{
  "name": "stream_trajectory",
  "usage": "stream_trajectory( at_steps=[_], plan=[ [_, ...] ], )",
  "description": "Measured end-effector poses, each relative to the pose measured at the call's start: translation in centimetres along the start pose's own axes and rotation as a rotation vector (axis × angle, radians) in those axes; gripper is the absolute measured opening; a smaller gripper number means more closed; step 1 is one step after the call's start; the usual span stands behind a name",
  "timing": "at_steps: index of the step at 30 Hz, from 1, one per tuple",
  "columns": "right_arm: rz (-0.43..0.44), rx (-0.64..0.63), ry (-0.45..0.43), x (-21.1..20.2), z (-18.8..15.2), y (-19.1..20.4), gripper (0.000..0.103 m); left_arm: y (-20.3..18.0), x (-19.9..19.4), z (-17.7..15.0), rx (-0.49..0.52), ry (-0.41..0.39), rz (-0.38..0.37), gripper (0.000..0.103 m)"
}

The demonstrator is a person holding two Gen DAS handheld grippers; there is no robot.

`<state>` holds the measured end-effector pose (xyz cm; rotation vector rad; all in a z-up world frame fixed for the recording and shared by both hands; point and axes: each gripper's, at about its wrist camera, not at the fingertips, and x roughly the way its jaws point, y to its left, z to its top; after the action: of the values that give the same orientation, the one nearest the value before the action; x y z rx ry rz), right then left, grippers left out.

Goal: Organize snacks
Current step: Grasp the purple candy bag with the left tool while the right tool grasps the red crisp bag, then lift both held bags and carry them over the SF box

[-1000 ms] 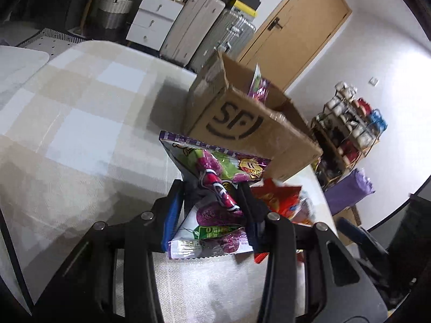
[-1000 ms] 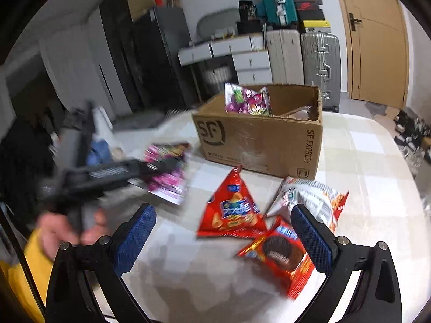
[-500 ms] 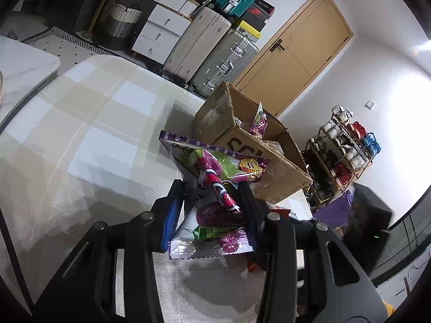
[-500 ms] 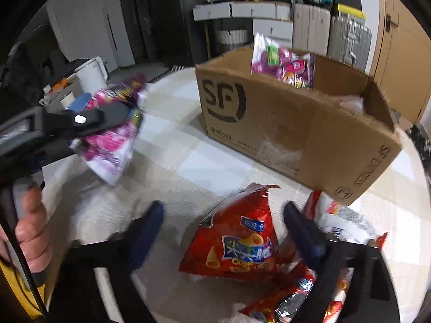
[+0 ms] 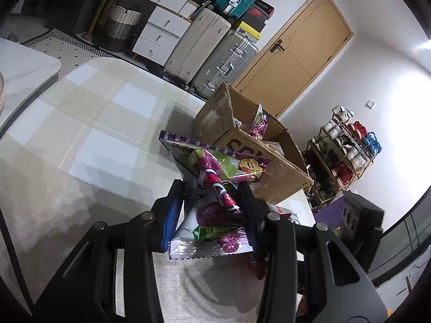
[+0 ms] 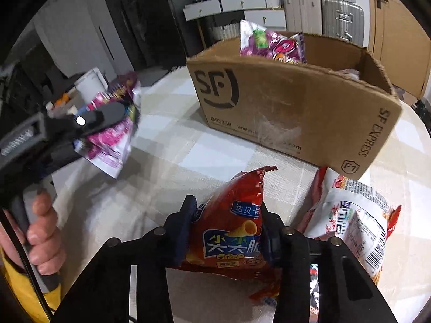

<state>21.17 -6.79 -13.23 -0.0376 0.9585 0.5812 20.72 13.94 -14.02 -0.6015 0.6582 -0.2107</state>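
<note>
My left gripper (image 5: 212, 188) is shut on a purple and green candy bag (image 5: 215, 167), held above the checked tablecloth (image 5: 94, 134). The open SF cardboard box (image 5: 258, 161) stands just beyond it. In the right wrist view my right gripper (image 6: 227, 207) is closing on a red triangular crisp bag (image 6: 237, 215), and both pads touch its sides. The box (image 6: 282, 107) stands behind, with another purple bag (image 6: 272, 45) upright inside. At the left of that view, a hand (image 6: 40, 231) holds the left gripper with its purple bag (image 6: 113, 145).
A white snack bag (image 6: 350, 215) lies right of the red one, near the box corner. A further red packet (image 6: 266, 293) lies under my right gripper. Suitcases (image 5: 215, 53), drawers and a door stand behind the table; a shoe rack (image 5: 344, 150) is at the right.
My right gripper has come down and forward over the red crisp bag, and its wide-open jaws have closed in around it. The left gripper has lifted its purple bag slightly.
</note>
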Motion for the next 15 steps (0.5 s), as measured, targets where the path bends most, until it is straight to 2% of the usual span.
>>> stream_trajectory(
  at_steps=[6,11,15],
  plan=[
    [0.108,0.083,-0.116,-4.7,-0.6,-0.1,0.042,-0.2,0.3,-0.2,0.006,0.006,0.005,0.038],
    [0.175,0.182,-0.250,-10.6,-3.1,-0.5,0.042,-0.8,0.6,-0.6,0.043,0.014,0.001,0.038],
    [0.194,0.223,-0.314,-14.6,-5.5,-0.8,0.042,-2.0,1.3,-1.5,0.104,0.028,0.011,0.038]
  ],
)
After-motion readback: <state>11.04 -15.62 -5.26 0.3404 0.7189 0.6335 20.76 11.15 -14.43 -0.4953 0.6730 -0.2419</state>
